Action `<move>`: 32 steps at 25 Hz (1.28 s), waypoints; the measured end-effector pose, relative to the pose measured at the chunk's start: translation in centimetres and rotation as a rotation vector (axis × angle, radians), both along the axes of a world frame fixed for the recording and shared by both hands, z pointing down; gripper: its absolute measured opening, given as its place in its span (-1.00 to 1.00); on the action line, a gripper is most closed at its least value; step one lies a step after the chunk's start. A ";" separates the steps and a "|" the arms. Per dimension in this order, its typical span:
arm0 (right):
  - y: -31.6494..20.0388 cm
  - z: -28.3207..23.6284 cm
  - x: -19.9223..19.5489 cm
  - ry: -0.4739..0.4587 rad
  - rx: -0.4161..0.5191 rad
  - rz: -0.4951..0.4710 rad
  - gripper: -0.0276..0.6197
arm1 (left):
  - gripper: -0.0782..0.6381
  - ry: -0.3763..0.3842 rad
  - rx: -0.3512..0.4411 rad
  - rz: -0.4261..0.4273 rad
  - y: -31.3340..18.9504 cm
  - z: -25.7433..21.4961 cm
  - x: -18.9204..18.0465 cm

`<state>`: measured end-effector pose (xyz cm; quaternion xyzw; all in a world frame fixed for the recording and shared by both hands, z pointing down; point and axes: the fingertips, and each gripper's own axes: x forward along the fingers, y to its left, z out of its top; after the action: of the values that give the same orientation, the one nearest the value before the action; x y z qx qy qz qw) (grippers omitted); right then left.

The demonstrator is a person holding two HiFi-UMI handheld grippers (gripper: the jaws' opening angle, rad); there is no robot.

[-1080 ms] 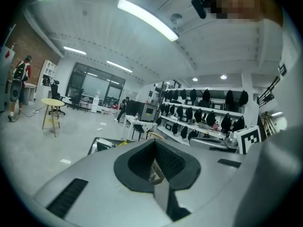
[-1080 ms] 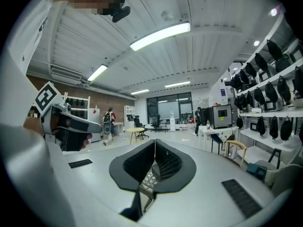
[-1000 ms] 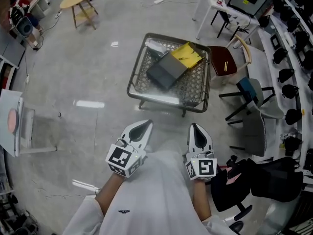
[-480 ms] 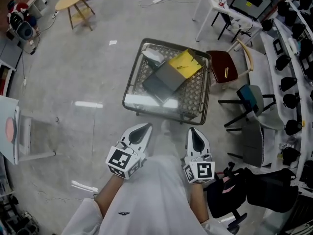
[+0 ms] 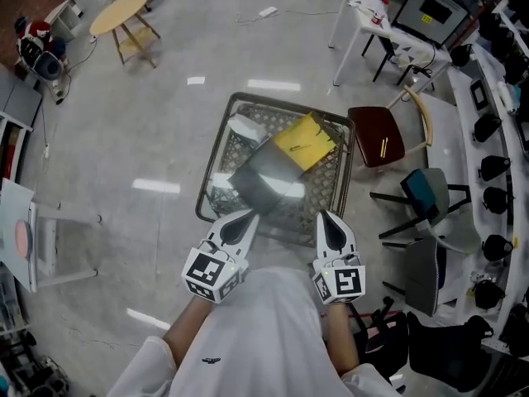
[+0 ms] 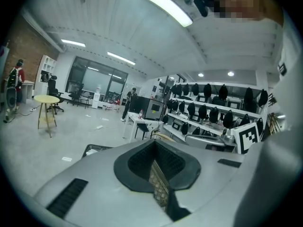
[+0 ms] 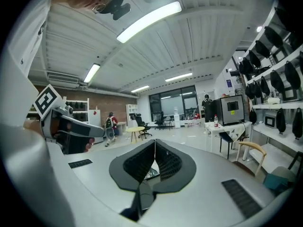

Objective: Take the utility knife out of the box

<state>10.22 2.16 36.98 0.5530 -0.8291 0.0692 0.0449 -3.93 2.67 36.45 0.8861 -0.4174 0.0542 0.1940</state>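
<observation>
At the front of the person's white-sleeved torso, low in the head view:

- Left gripper [image 5: 244, 215] [image 6: 154, 143]: grey fingers pressed together tip to tip, nothing between them; marker cube at the wrist end.
- Right gripper [image 5: 325, 215] [image 7: 155, 141]: fingers likewise closed tip to tip and empty. It is held level with the left one, the two apart.
- Square wire-mesh basket with a metal rim [image 5: 216, 154]: stands on the pale floor just beyond both sets of fingertips.
- Dark grey rectangular box [image 5: 266, 180]: lies tilted inside the basket, near its middle.
- Flat yellow packet [image 5: 304, 139]: rests against the box's far end.
- Small white object [image 5: 245, 128]: far left corner of the basket.
- Utility knife: cannot be picked out in any view.
- Dark red chair seat [image 5: 378, 136]: just right of the basket.
- Round wooden stool table [image 5: 118, 12]: well apart, far left.
</observation>
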 end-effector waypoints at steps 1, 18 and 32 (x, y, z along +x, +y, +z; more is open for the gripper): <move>-1.3 0.2 0.6 -0.001 0.001 -0.007 -0.91 | -0.77 -0.004 0.000 -0.003 -1.1 0.2 0.7; -11.4 3.1 3.1 0.015 -0.052 -0.157 -0.91 | -0.77 -0.026 -0.015 -0.079 -10.8 0.7 5.4; -15.8 7.6 1.0 0.126 -0.107 -0.275 -0.91 | -0.77 -0.032 -0.096 -0.079 -12.9 3.8 5.3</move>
<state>11.25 -13.61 44.61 0.4345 -0.8876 0.0716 0.1351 1.40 -10.21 40.22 0.8576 -0.4520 0.0805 0.2317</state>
